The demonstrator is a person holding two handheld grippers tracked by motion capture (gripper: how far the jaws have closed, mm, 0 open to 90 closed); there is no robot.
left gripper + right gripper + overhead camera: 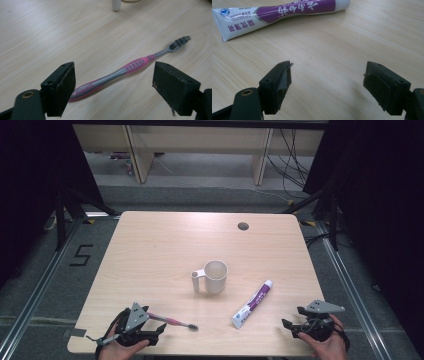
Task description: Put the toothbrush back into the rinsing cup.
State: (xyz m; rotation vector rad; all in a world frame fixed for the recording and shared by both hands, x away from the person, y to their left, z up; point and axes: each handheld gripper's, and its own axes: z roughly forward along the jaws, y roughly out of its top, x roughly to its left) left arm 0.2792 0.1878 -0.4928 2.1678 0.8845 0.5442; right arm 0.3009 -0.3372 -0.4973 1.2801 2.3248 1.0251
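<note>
Two grippers sit wide open. In the lower left, the left gripper [150, 332] has the pink toothbrush [130, 67] lying slantwise between its jaws, brush end toward the upper right.

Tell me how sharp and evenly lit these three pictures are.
High view: table evenly lit, surroundings very dark. Left gripper view: toothbrush fairly sharp, soft shadow beneath it. Right gripper view: toothpaste tube print legible, near fingers slightly soft.
</note>
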